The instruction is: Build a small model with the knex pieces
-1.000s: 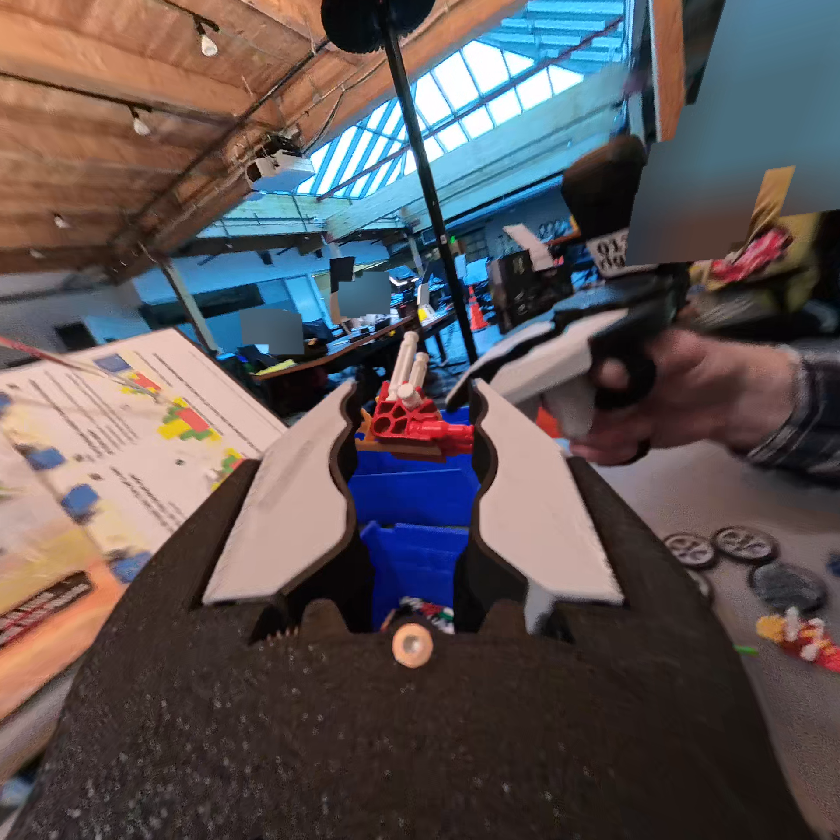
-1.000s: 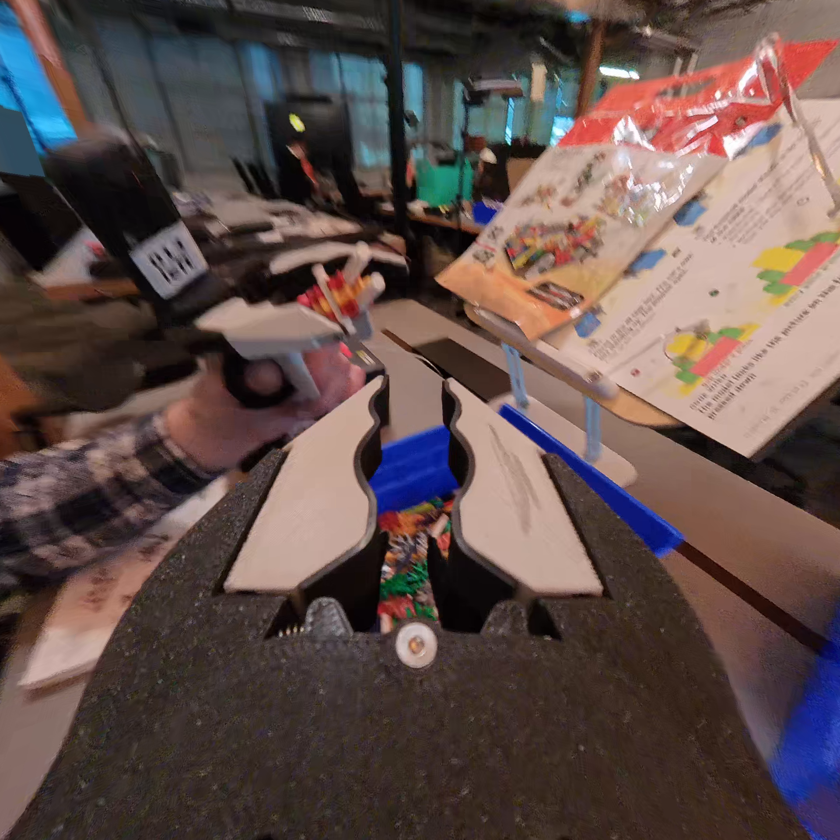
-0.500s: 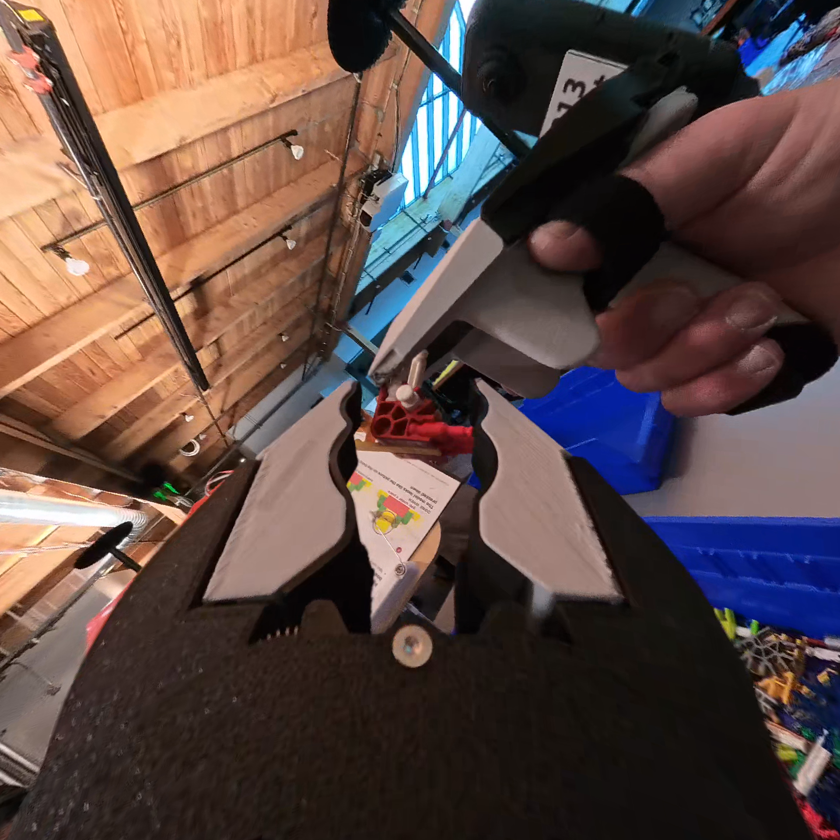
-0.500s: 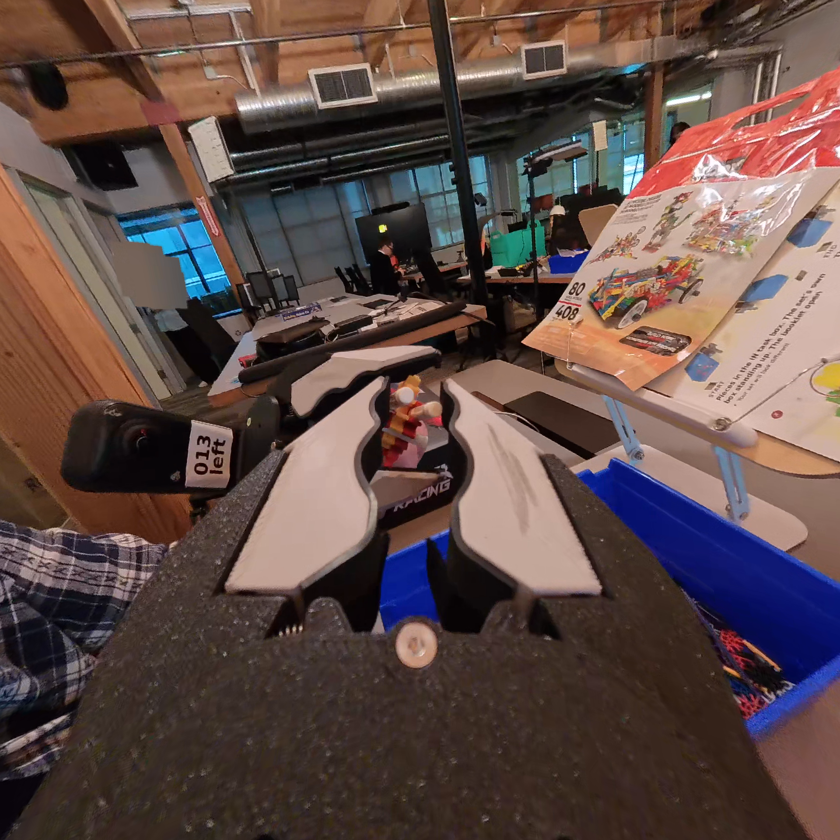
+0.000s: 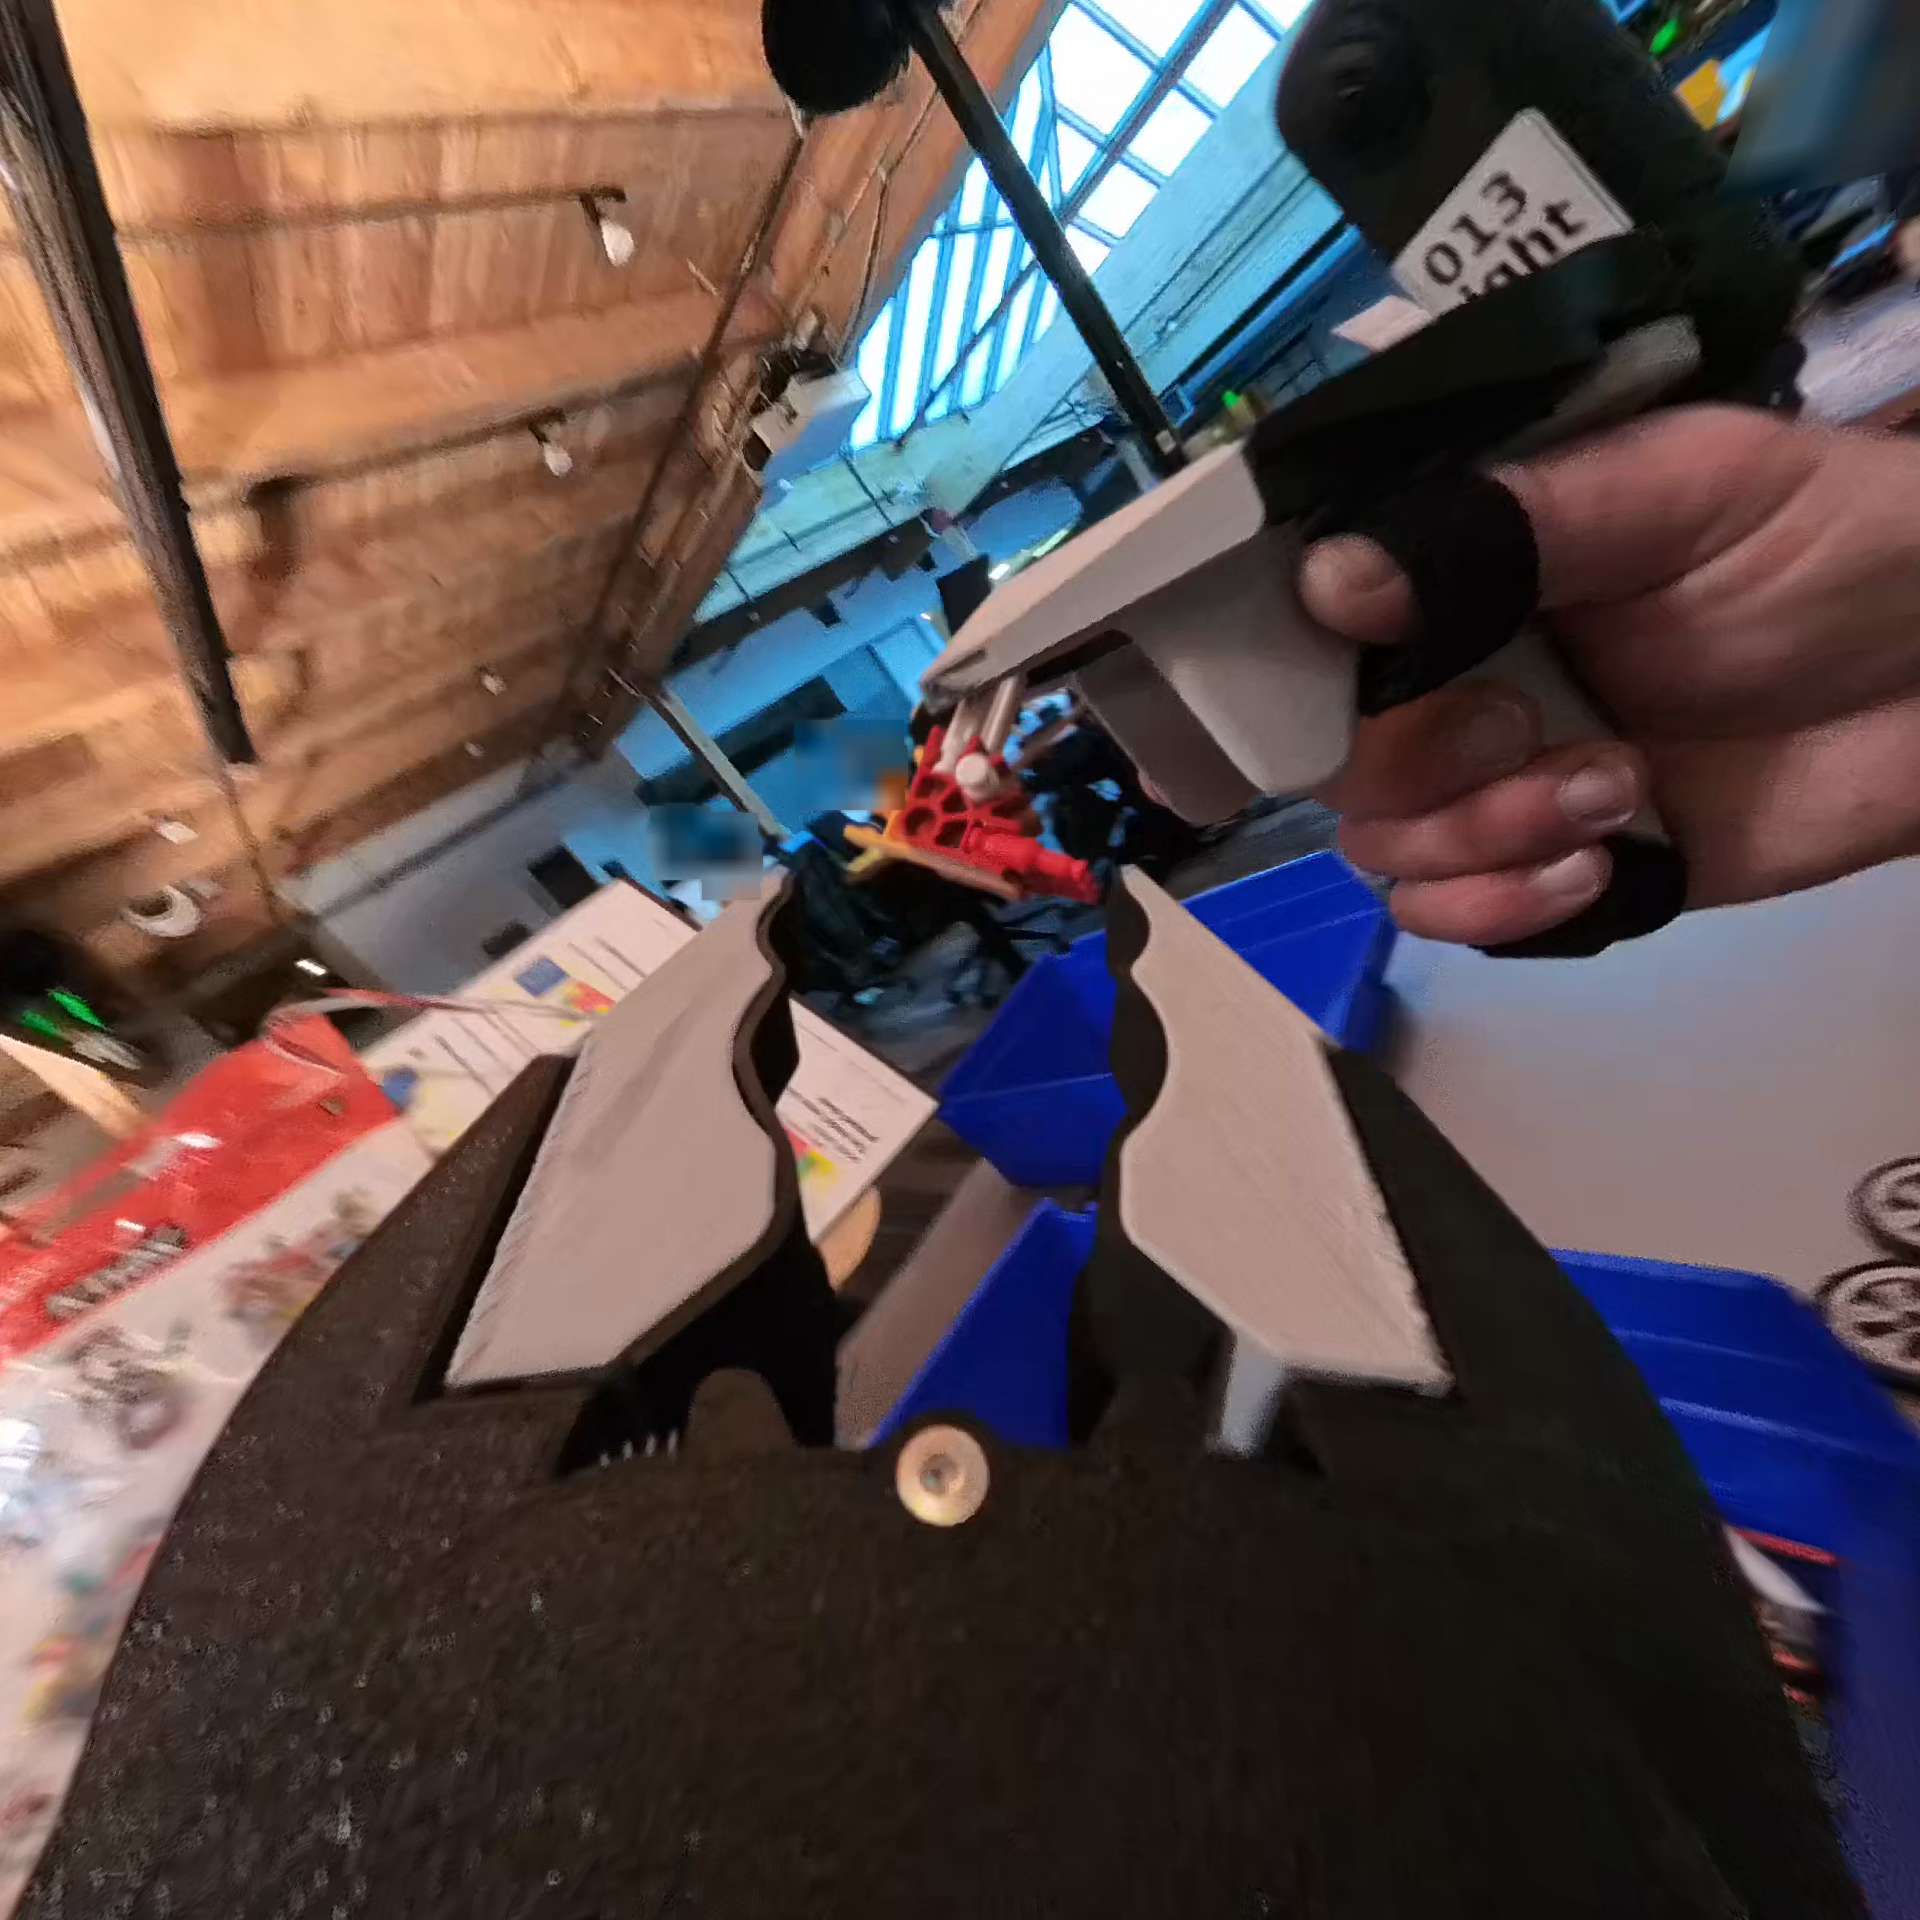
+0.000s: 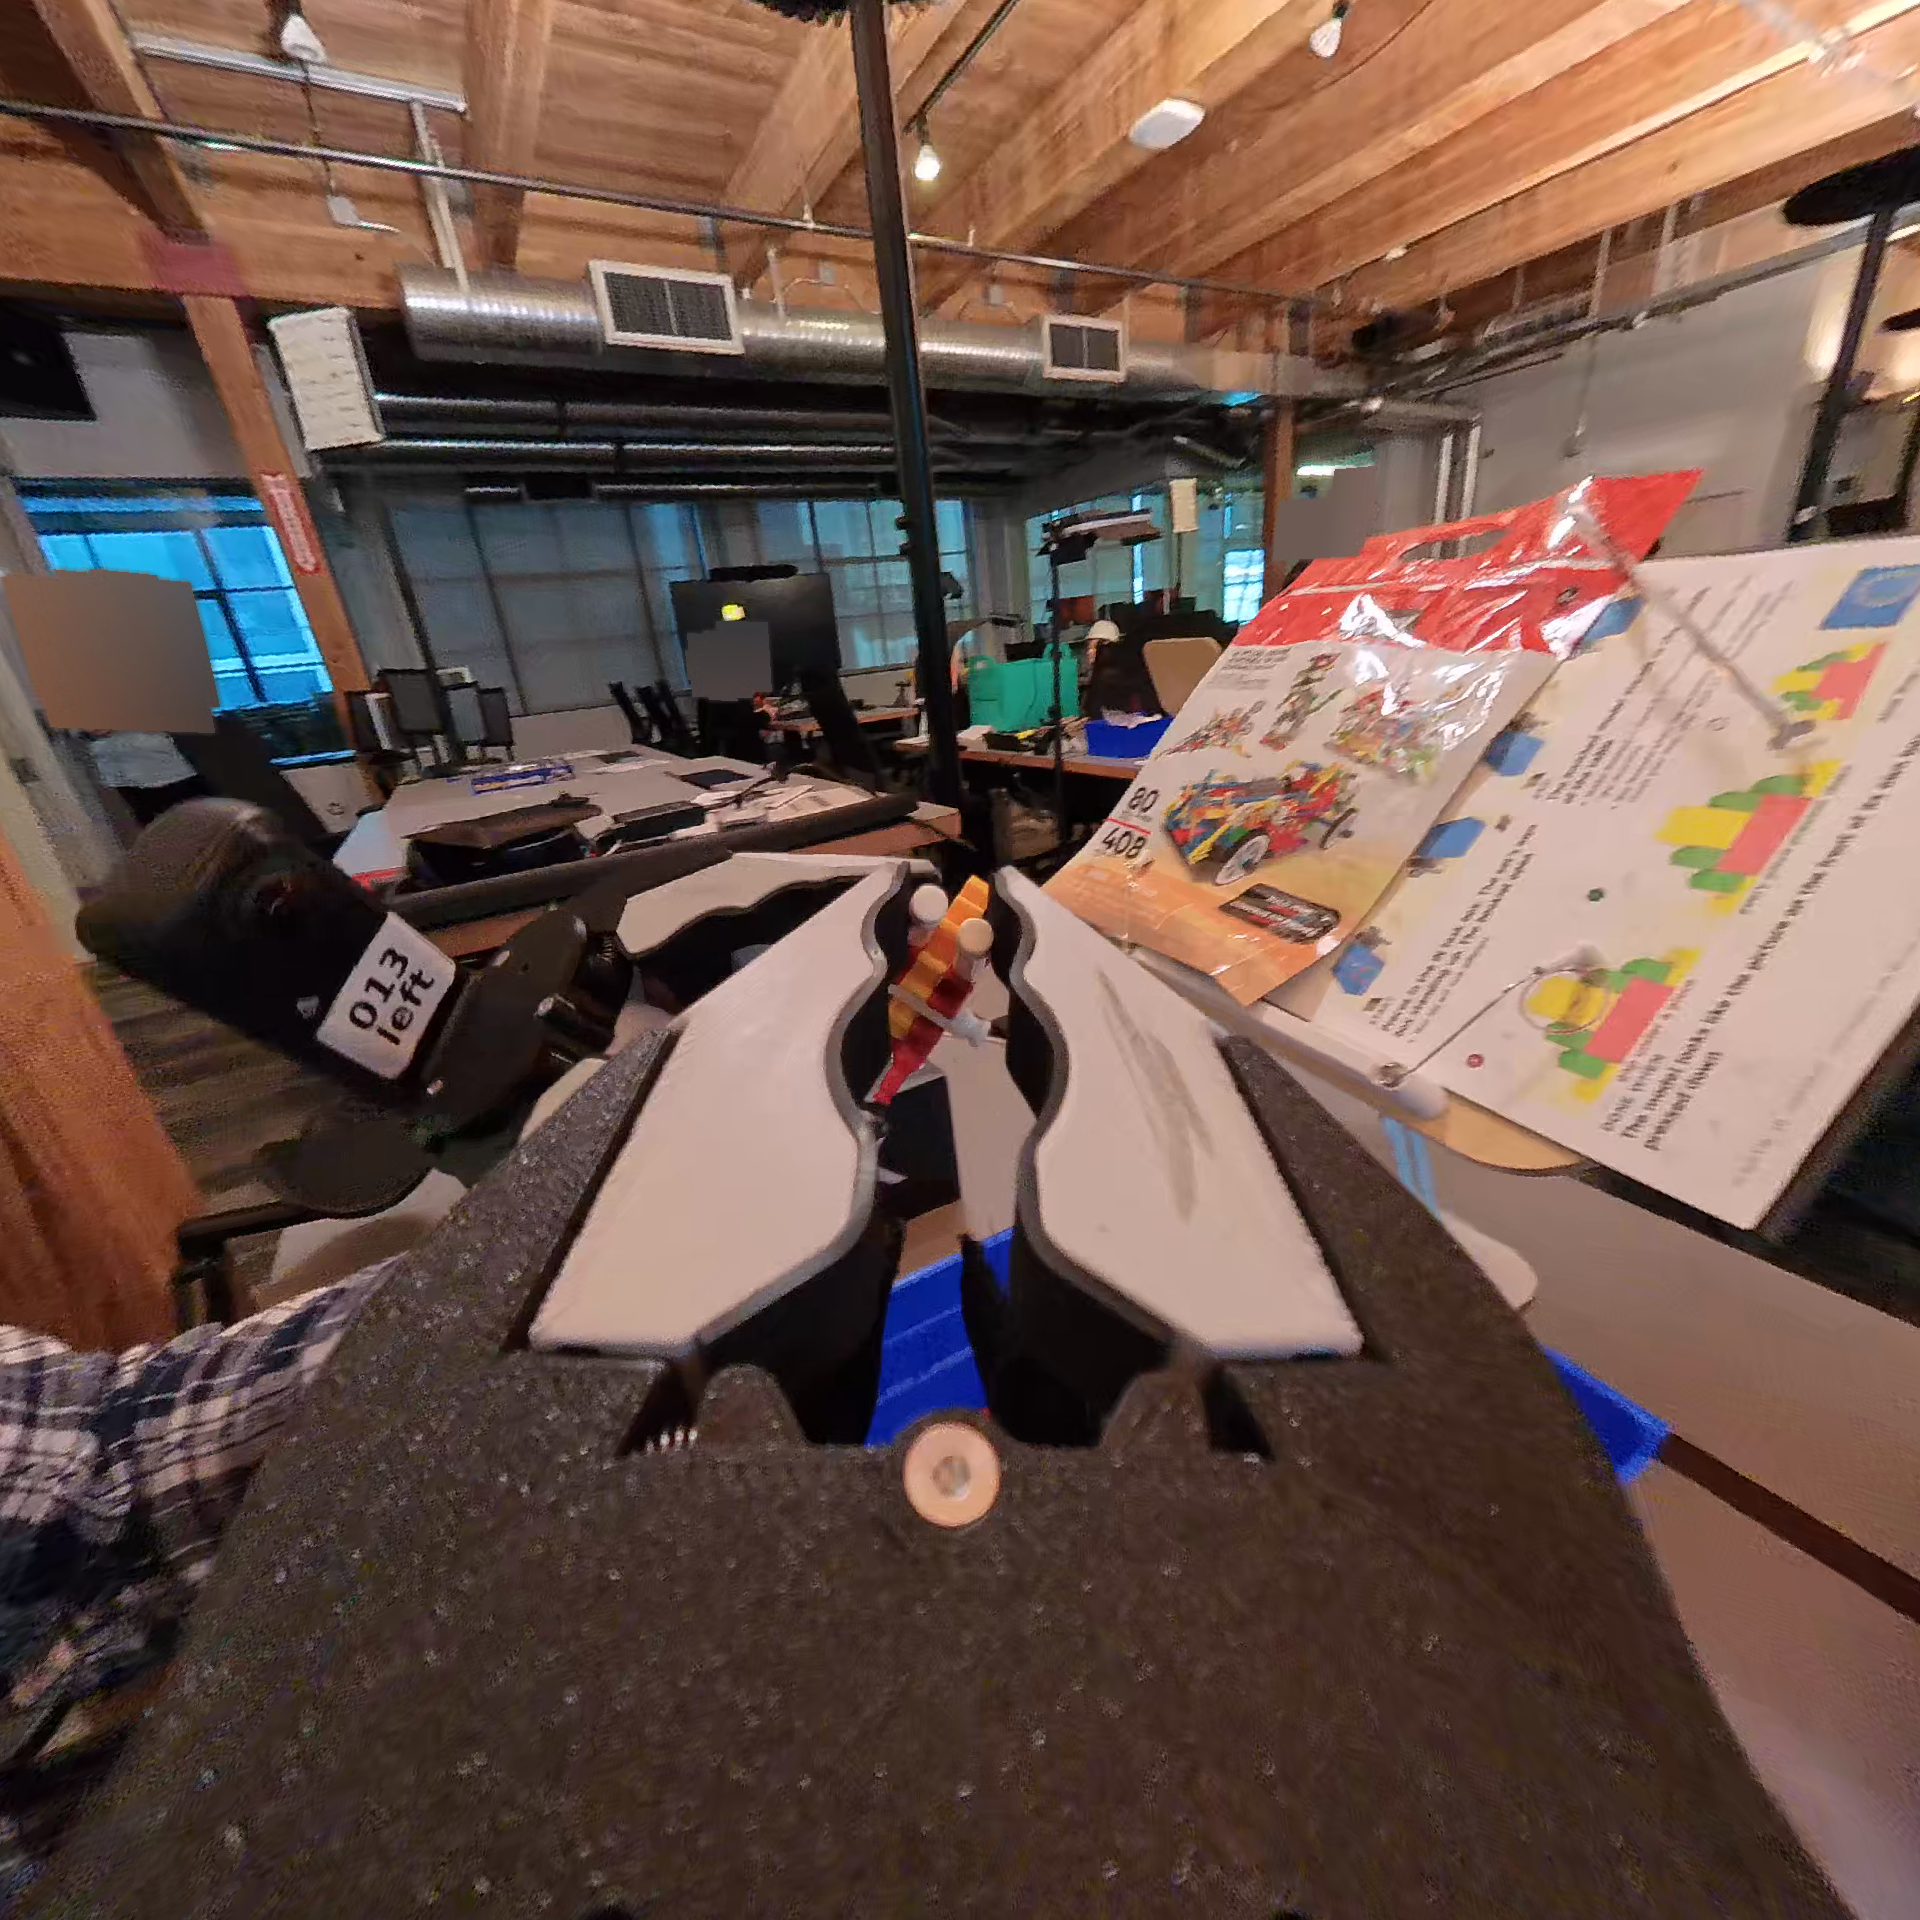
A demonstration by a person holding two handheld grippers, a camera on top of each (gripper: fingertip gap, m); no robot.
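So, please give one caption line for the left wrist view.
Open left gripper faces the right gripper holding a red toy piece above blue bins.

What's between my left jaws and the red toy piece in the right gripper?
Nothing: the left wrist view shows bare air between the open left gripper and the red toy piece.

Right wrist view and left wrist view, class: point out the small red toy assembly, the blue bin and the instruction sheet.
small red toy assembly (image 6: 935, 987), right wrist view, its red and yellow middle.
blue bin (image 5: 1049, 1060), left wrist view, its outer wall.
instruction sheet (image 6: 1704, 914), right wrist view, its white printed face.
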